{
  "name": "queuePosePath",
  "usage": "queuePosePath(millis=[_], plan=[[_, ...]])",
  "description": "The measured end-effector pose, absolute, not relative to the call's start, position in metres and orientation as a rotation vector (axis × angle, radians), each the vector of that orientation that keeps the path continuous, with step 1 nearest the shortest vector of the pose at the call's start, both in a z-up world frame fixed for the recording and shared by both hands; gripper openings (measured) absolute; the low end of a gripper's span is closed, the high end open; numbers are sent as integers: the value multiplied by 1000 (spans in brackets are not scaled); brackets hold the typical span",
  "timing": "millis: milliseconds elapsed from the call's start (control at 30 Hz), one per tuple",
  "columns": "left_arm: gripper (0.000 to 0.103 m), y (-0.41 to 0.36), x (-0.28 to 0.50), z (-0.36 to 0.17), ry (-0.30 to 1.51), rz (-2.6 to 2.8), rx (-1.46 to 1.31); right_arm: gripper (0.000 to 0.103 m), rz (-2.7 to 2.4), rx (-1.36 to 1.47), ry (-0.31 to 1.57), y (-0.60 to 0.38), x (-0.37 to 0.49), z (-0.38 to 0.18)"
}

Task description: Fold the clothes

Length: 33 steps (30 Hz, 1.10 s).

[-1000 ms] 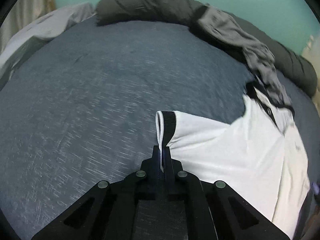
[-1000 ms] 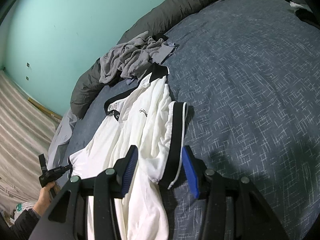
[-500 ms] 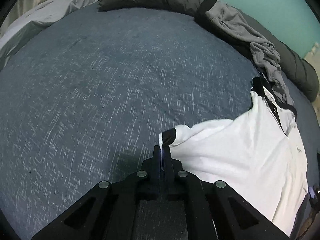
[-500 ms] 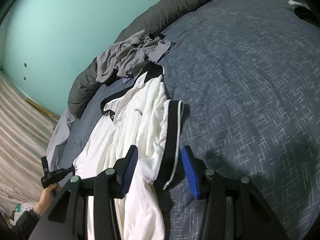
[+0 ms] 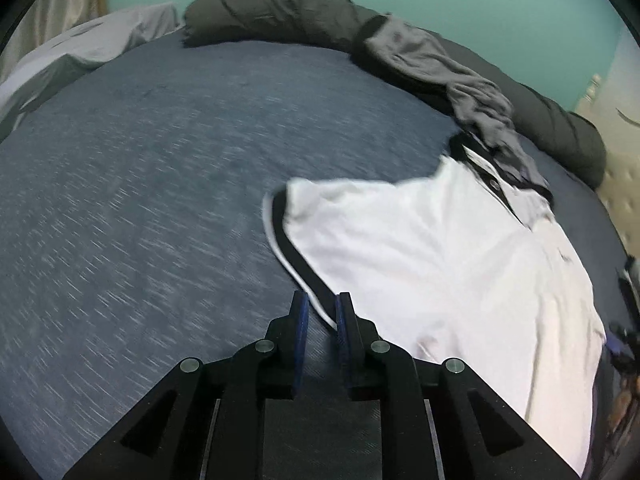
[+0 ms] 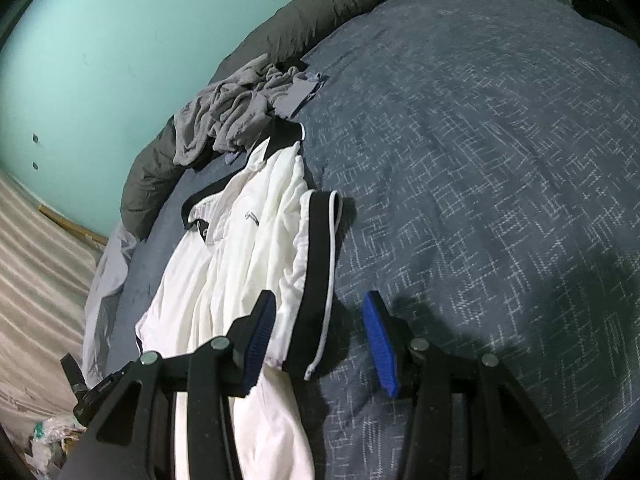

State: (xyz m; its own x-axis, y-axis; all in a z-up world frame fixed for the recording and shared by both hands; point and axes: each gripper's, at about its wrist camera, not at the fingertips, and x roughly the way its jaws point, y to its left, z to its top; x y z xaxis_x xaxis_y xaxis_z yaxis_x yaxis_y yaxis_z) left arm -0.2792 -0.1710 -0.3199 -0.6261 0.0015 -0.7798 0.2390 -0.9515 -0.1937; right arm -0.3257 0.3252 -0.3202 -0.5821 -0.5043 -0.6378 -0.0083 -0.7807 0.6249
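Left gripper (image 5: 322, 312) jaws just opening, narrow, sleeve hem (image 5: 280, 236) between; right gripper (image 6: 320, 320) jaws wide over shirt (image 6: 240, 260).

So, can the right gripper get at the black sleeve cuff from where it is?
Probably yes: the right gripper is open, and the sleeve cuff lies between its fingers, uncovered.

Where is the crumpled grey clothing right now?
In the right wrist view the crumpled grey clothing lies at the far edge of the blue bed cover, just beyond the white shirt's black collar, heaped against the dark rolled-up quilt by the green wall.
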Motion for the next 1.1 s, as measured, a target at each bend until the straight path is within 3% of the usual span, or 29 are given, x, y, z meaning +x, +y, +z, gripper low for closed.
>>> queuePosePath(millis=[400, 633, 700, 767, 833, 1100], plan=[[15, -132, -277, -333, 331, -2772, 1308, 46, -2433, 1272, -793, 308, -319, -326], [15, -131, -275, -333, 365, -2797, 1293, 45, -2392, 1313, -872, 304, -319, -340], [15, -131, -275, -333, 378, -2804, 1287, 26, -2380, 1310, -856, 300, -320, -339], [15, -133, -275, -332, 388, -2807, 1278, 19, -2395, 1304, -822, 299, -321, -332], [15, -136, -274, -330, 404, -2809, 1269, 6, -2409, 1288, -787, 299, -323, -321], [15, -142, -269, -324, 451, -2820, 1248, 1, -2502, 1221, -636, 319, -333, -255]])
